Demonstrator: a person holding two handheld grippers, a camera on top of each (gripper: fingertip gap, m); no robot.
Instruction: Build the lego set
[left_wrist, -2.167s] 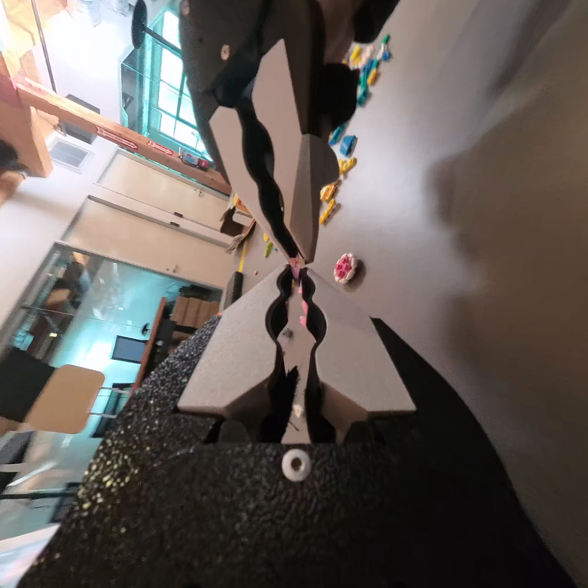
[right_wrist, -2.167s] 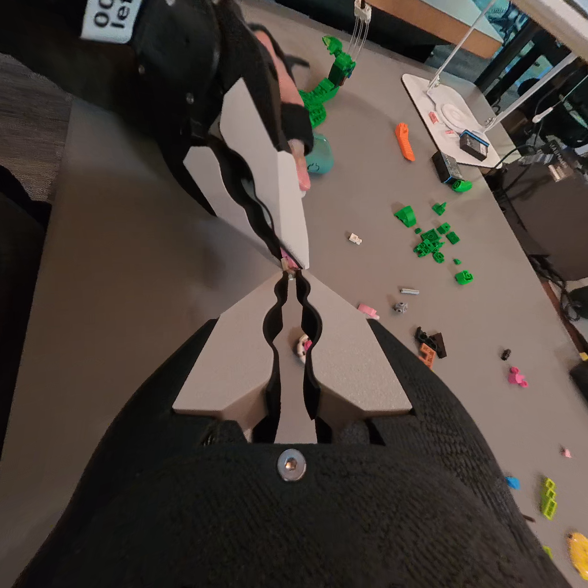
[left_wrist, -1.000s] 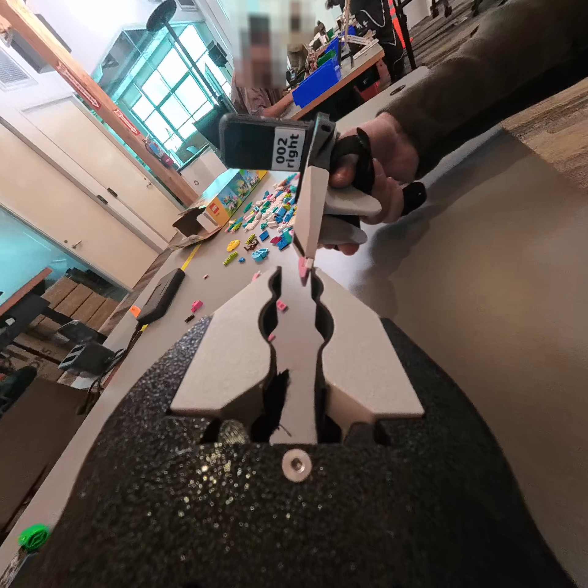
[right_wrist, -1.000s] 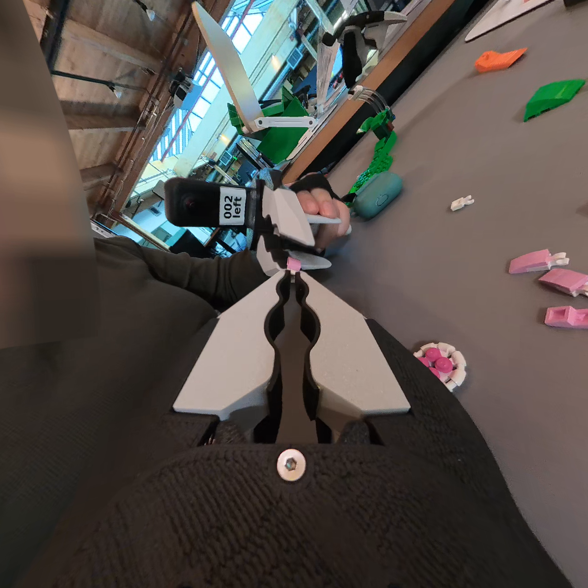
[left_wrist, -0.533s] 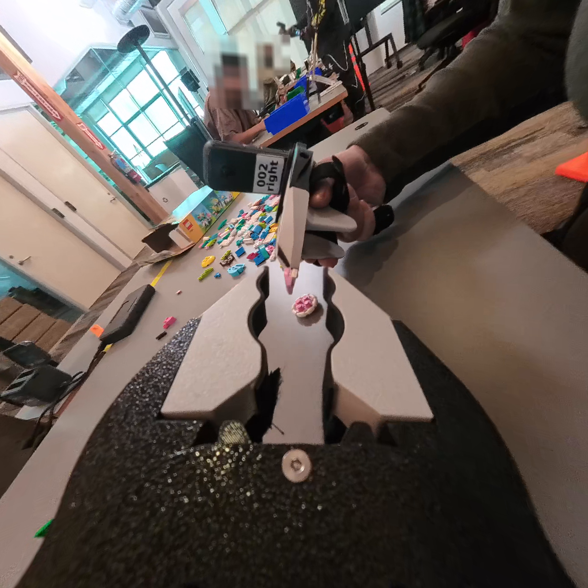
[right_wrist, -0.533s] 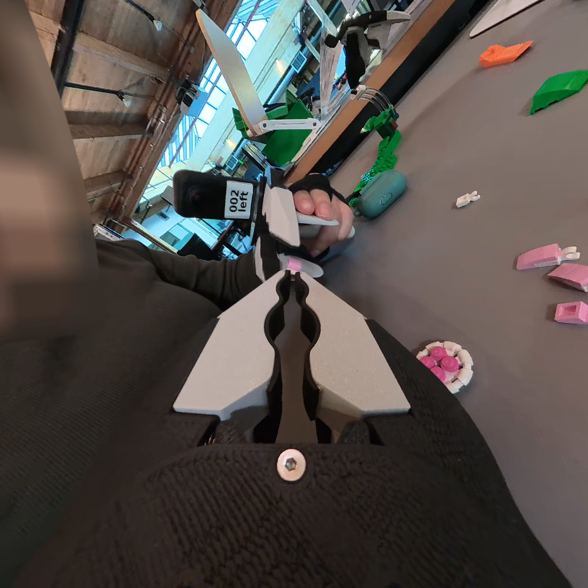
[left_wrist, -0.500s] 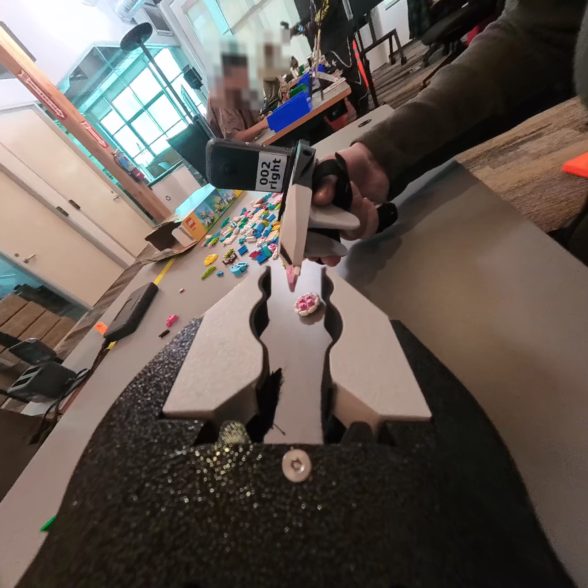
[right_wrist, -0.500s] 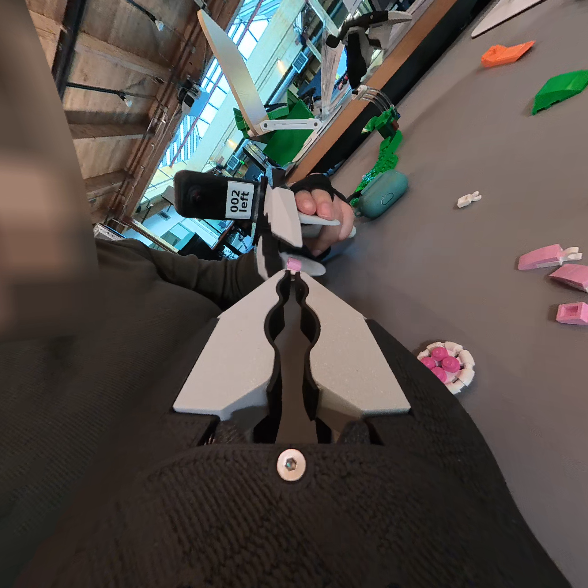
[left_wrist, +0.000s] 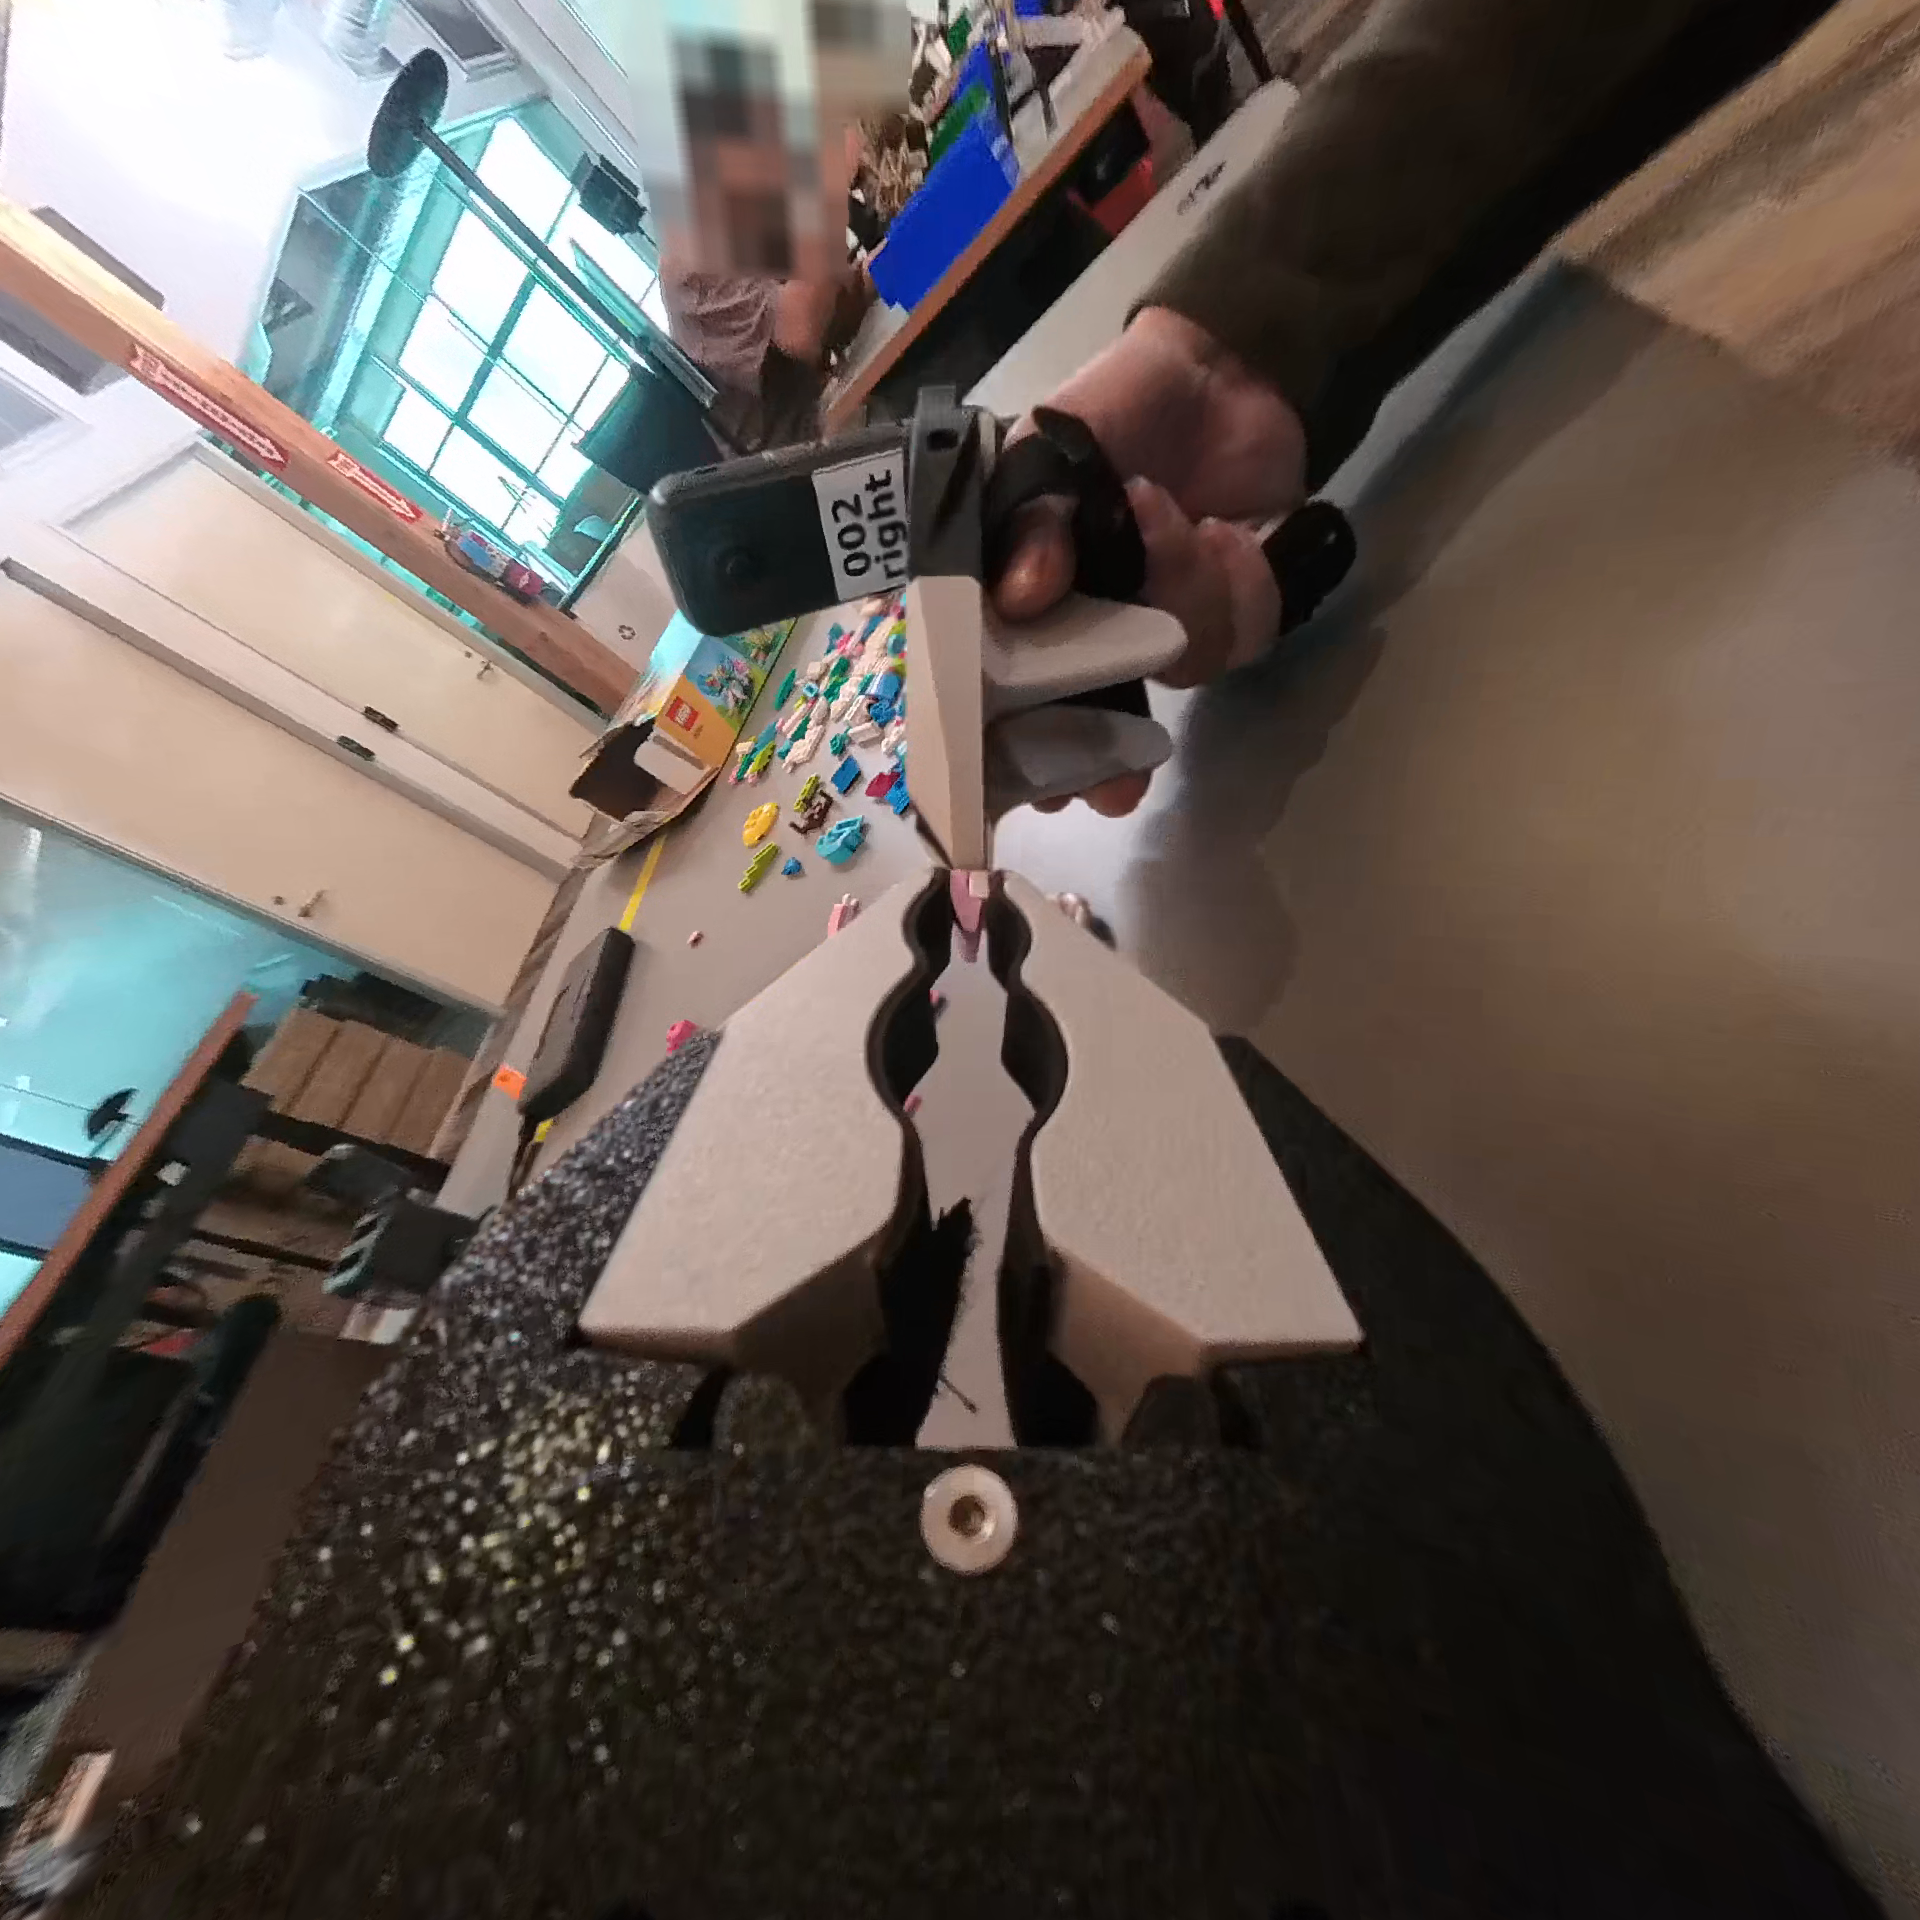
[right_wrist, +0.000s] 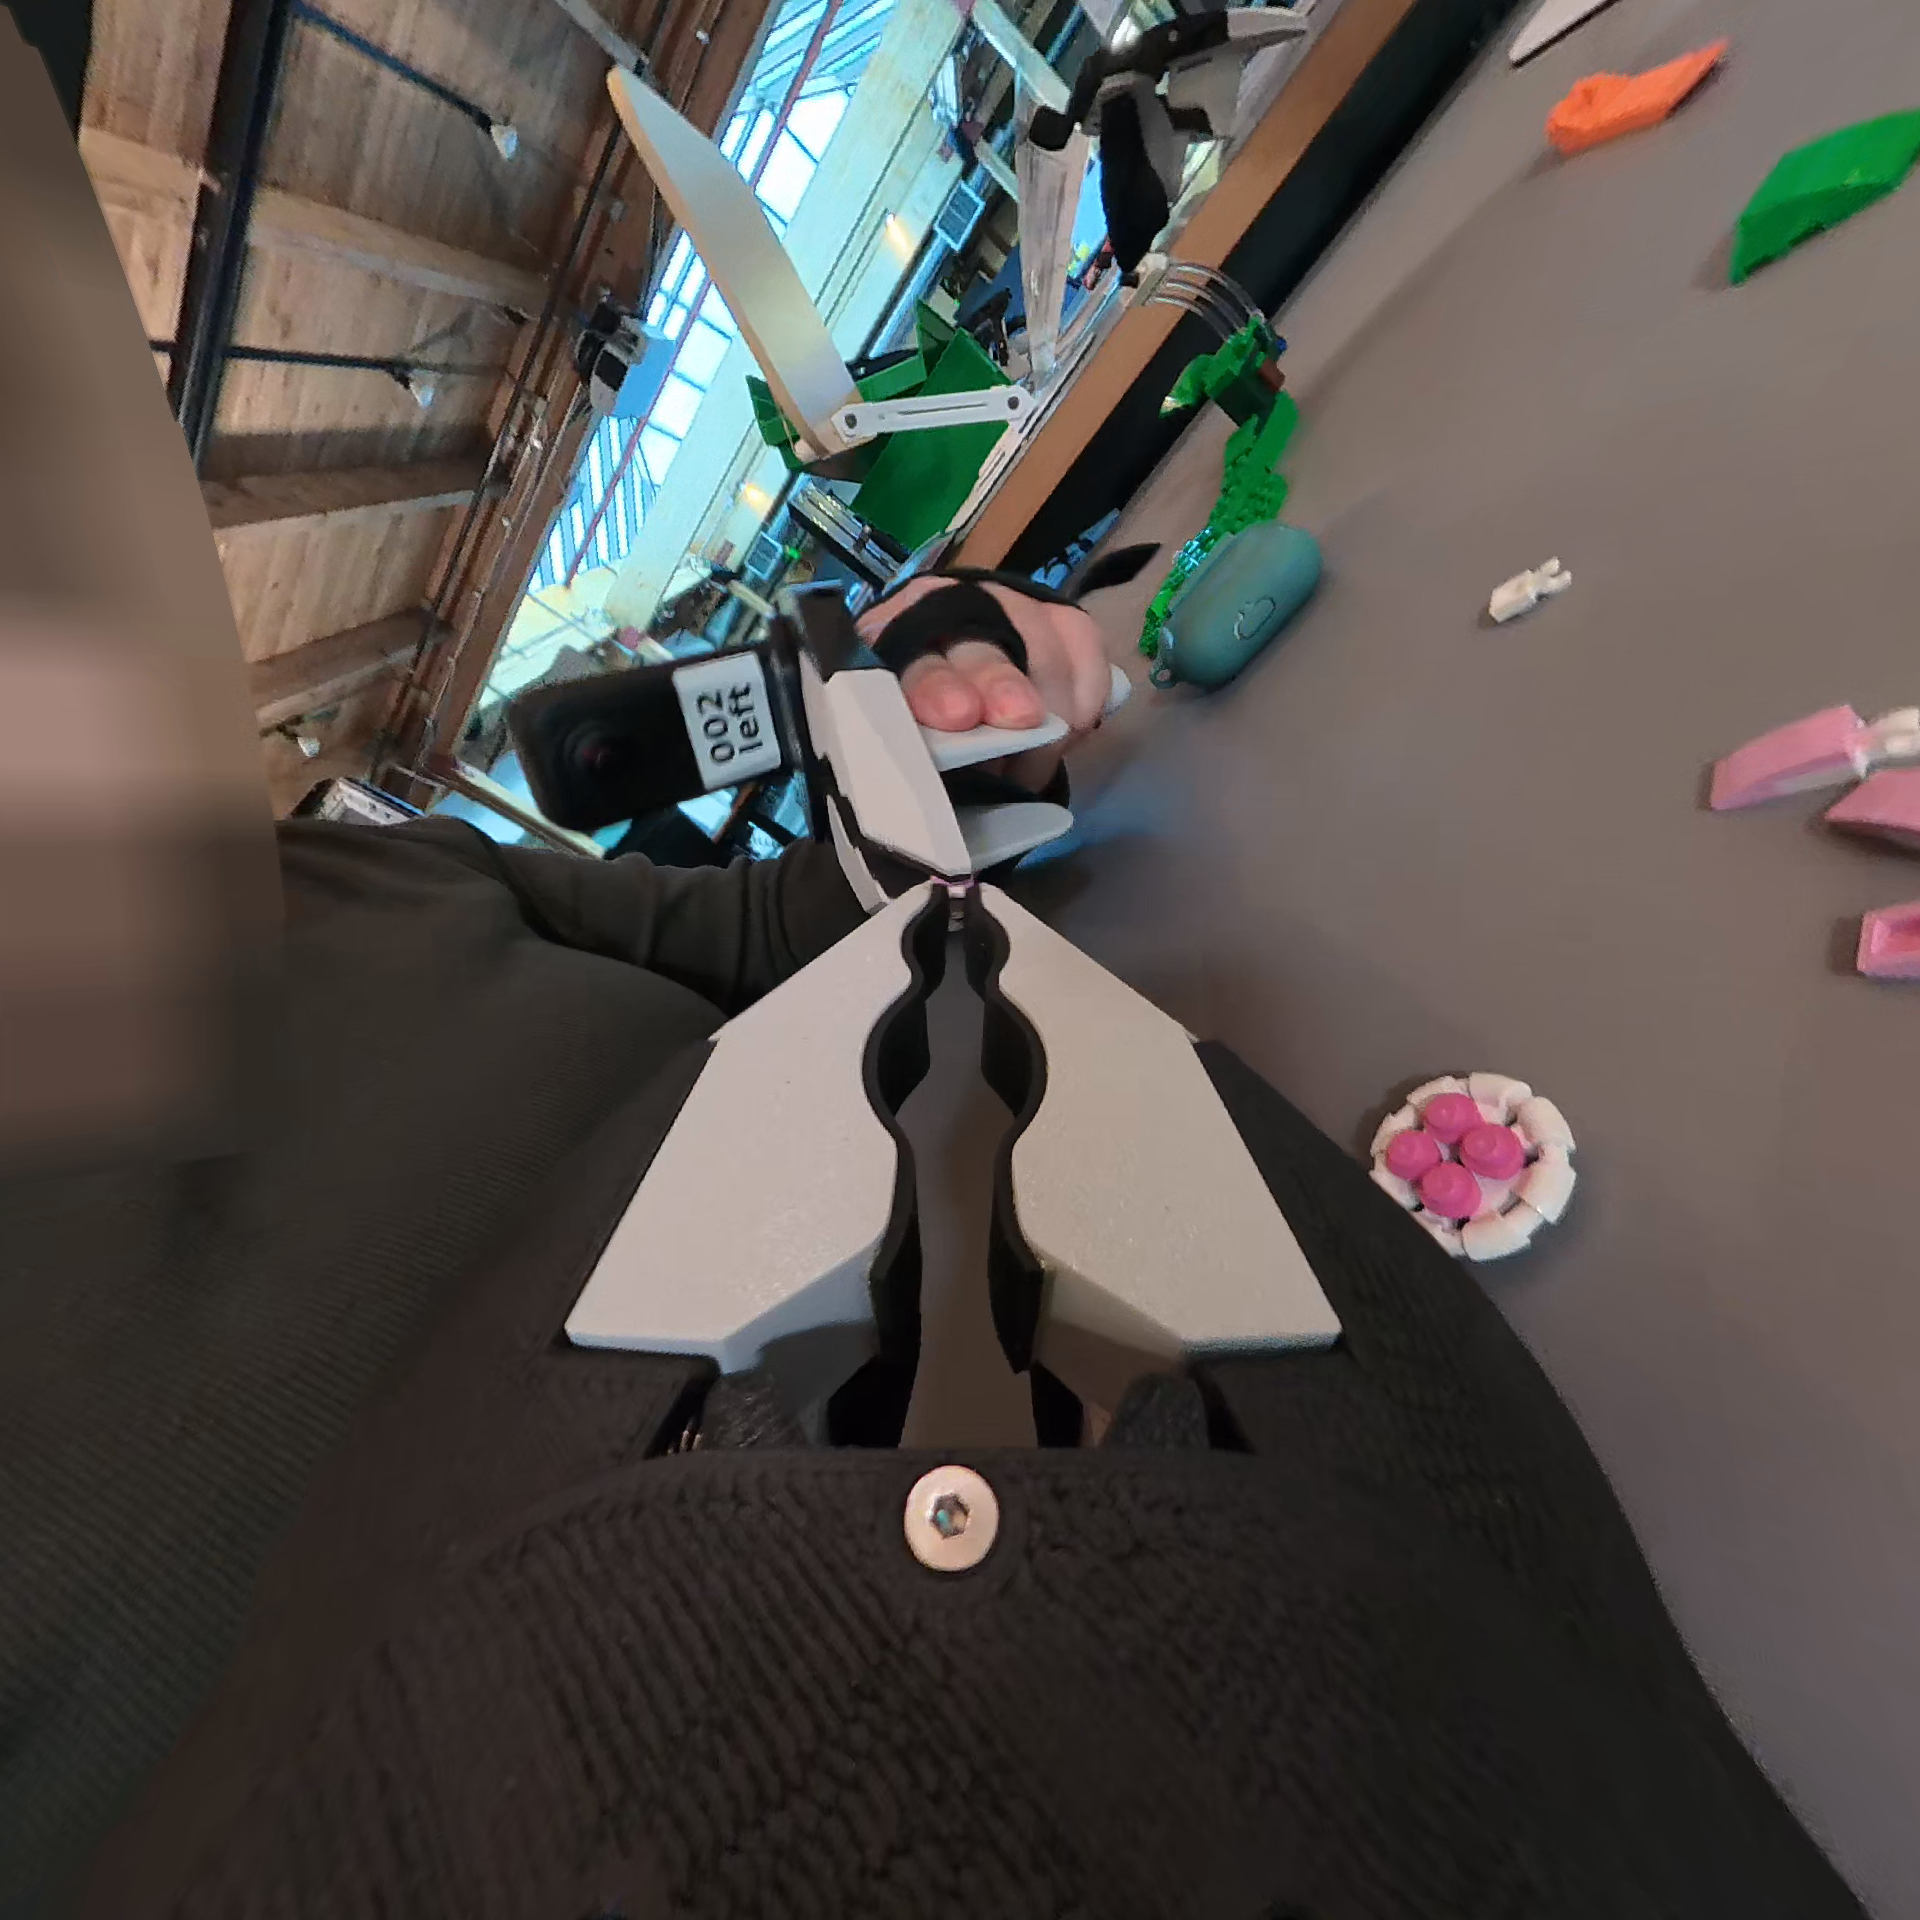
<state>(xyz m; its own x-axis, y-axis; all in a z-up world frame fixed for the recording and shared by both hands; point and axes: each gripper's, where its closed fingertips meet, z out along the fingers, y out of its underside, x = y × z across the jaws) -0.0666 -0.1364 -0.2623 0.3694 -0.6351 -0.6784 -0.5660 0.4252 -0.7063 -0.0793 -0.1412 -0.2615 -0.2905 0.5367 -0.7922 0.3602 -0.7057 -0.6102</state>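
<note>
While both tools meet tip to tip above the table (right_wrist: 1558, 883), we note the left gripper (left_wrist: 968, 902) pinching a small pink piece (left_wrist: 966, 914), its long axis running back between the fingers. Our right gripper (right_wrist: 958, 902) stands nearly closed on the piece's far end; firm hold not confirmed. White-and-magenta flower (right_wrist: 1470, 1164) lies right of our right fingers.

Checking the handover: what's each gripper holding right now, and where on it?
Both grippers pinch one small pink piece at their tips: the left gripper nearer its lower end, the right gripper at its top.
</note>
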